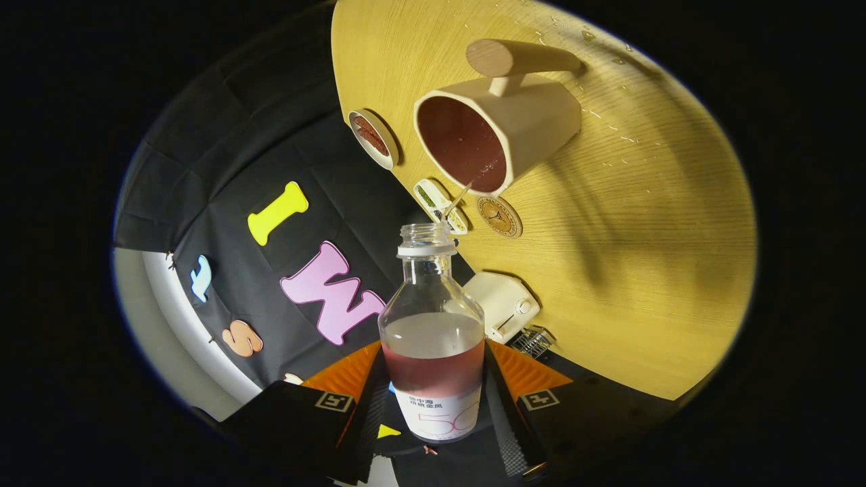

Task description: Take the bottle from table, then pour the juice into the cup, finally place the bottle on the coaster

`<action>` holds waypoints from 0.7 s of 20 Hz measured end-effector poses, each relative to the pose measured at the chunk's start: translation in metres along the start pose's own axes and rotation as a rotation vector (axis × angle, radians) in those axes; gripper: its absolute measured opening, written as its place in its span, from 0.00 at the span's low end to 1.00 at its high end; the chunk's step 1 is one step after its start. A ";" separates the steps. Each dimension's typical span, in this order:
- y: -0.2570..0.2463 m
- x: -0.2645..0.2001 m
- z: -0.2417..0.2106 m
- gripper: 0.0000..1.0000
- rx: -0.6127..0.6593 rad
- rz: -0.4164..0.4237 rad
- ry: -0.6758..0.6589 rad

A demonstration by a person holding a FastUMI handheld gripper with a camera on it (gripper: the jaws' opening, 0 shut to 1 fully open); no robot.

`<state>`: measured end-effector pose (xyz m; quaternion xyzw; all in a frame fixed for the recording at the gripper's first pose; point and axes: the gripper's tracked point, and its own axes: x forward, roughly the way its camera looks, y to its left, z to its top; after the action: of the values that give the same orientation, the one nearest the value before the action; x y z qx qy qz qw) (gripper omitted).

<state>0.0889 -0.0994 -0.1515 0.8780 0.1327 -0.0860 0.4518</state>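
Now gripper [433,399] pinches bottle [431,338], tilted, juice streaming over cup [497,132] rim.

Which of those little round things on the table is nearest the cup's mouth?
The brown patterned coaster, flat on the wooden table just beside the cup. The two small dishes lie further off.

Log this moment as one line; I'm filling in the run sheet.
phase: pouring | gripper: shut on bottle | bottle: tilted, uncapped | juice: thin stream into cup | coaster: bare, beside cup
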 end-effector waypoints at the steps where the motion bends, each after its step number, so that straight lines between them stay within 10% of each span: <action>1: 0.002 0.001 -0.001 0.74 0.007 0.004 -0.001; 14: 0.028 0.010 0.011 0.74 0.086 0.081 -0.048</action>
<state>0.1065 -0.1223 -0.1390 0.8990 0.0823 -0.0943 0.4197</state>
